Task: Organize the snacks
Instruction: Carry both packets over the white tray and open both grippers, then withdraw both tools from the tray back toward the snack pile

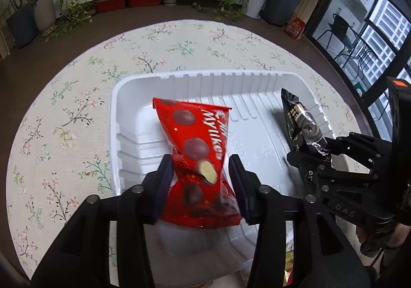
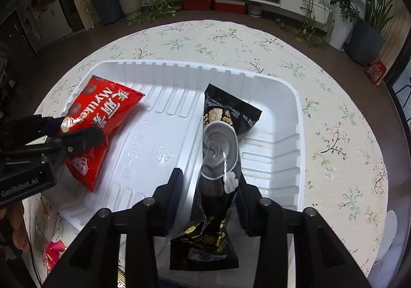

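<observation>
So the big round table (image 1: pixel 77 98) with the flowery cloth is basically just the stage here, and the white plastic tray (image 1: pixel 195 80) sits in the middle of it as the drop zone for the snacks. The tray is ribbed and shallow with nothing else in it that I can see, just the two packets going in side by side, which looks like the whole point: one per hand, each with its own half. The red chocolate-ball bag (image 1: pixel 197 159) is over the tray's left half, far end tipped down toward the floor of it, and the left gripper (image 1: pixel 201 180) has its pads slack on either side of it, a sliver of daylight on the right side, so I'd call it let go rather than pinched. Same story with the black snack packet (image 2: pixel 218 159) on the right half: the right gripper (image 2: pixel 209 193) straddles it with a clear gap on the left pad, so it's released.
</observation>
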Action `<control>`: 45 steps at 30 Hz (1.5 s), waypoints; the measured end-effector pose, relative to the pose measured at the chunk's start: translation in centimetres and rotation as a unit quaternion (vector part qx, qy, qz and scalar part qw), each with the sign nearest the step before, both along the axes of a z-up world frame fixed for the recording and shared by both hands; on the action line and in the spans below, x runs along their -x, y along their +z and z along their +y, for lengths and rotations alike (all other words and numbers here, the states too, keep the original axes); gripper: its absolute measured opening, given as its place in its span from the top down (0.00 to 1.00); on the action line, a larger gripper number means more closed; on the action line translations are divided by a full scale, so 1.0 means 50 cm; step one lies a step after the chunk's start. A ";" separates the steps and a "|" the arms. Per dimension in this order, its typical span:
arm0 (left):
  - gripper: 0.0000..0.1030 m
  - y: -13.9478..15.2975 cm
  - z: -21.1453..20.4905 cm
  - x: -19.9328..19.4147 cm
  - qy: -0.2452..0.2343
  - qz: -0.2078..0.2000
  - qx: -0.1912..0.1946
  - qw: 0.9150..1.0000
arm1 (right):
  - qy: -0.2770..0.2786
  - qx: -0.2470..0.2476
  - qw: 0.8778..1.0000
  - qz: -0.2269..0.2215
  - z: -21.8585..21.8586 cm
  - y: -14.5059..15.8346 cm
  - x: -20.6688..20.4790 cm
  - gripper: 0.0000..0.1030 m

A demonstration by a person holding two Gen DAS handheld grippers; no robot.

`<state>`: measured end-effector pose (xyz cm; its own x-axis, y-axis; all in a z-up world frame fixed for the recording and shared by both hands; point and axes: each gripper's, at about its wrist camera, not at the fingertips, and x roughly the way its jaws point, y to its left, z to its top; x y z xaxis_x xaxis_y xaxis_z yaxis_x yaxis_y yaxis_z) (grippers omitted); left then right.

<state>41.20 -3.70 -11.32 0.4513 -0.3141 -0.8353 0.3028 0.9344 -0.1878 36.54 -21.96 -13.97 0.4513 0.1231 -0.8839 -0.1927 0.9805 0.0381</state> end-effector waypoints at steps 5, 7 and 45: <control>0.56 0.022 0.008 0.015 0.001 -0.015 0.002 1.000 | 0.003 0.015 1.000 -0.017 0.003 0.021 0.017 0.54; 0.56 0.027 0.012 0.026 -0.001 -0.019 0.000 1.000 | 0.006 0.025 0.999 -0.027 0.007 0.034 0.028 0.50; 0.01 0.034 0.184 0.446 0.034 -0.040 -0.020 0.998 | -0.080 -0.129 0.983 -0.101 -0.065 0.118 0.546 0.28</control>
